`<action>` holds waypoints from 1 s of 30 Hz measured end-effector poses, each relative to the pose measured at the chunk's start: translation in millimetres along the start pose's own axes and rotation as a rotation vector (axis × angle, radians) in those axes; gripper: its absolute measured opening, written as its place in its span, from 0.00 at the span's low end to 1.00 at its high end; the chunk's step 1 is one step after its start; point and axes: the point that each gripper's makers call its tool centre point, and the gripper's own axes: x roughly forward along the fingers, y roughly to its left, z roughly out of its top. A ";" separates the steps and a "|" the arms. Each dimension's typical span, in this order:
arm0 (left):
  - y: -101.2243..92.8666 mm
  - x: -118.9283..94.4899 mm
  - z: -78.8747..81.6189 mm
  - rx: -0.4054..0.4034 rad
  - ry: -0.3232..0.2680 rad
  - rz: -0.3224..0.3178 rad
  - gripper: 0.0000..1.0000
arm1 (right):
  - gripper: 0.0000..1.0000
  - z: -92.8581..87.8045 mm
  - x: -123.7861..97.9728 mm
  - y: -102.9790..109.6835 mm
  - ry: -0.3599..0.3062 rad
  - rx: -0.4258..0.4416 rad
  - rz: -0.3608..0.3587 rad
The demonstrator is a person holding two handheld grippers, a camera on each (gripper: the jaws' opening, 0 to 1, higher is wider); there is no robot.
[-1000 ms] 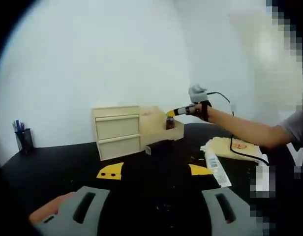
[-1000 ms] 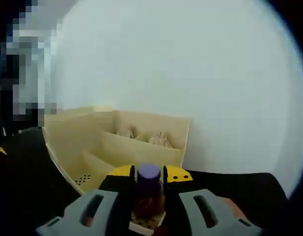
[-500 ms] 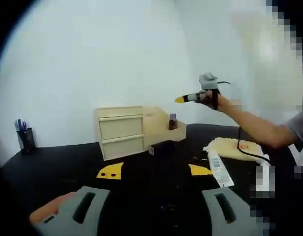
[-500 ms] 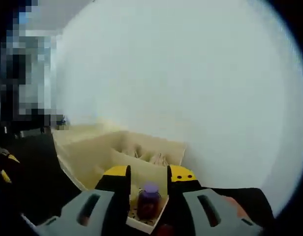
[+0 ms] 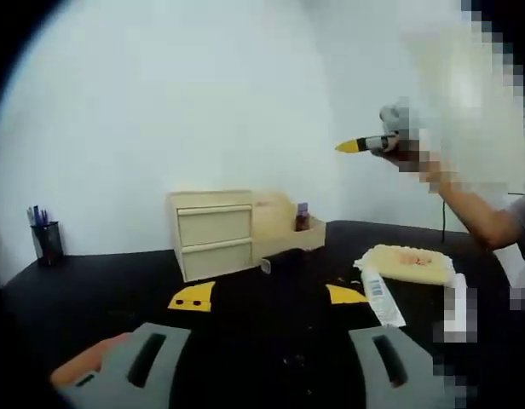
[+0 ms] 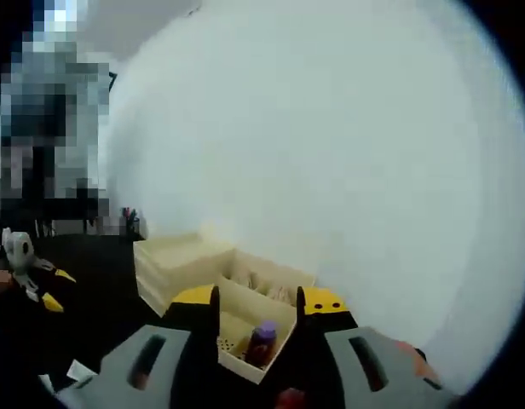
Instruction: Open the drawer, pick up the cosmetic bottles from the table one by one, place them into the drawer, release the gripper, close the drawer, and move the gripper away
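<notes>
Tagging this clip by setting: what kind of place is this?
Probably an office or lab desk set up for recording: a black table against a bare white wall, with a small wooden drawer unit and a pen holder.

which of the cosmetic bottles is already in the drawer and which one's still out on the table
The small dark bottle with the purple cap stands in the open drawer. The white tube lies flat on the black table.

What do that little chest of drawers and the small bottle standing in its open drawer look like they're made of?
The chest of drawers looks like pale unpainted wood or plywood: a flat, matte, cream-tan surface, though no grain is visible at this distance. The bottle looks like dark reddish-brown glass or plastic with a purple cap; the picture is too blurred to tell which.
</notes>
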 end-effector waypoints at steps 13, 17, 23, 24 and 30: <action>-9.8 -1.3 -2.4 0.014 0.008 -0.002 0.43 | 0.35 -32.9 -57.0 25.1 0.077 -0.062 0.096; -8.7 -1.9 -3.3 0.015 0.010 0.005 0.43 | 0.35 -55.6 -73.0 38.7 0.105 0.073 0.202; -6.9 -1.3 -5.9 0.025 0.021 0.010 0.43 | 0.35 -102.6 -81.3 43.4 0.161 0.144 0.217; -7.6 -1.0 -6.9 0.026 0.024 0.011 0.43 | 0.35 -110.8 -82.1 45.0 0.174 0.164 0.225; -7.2 -0.7 -6.9 0.031 0.027 0.008 0.43 | 0.35 -145.1 -87.3 46.9 0.188 0.241 0.270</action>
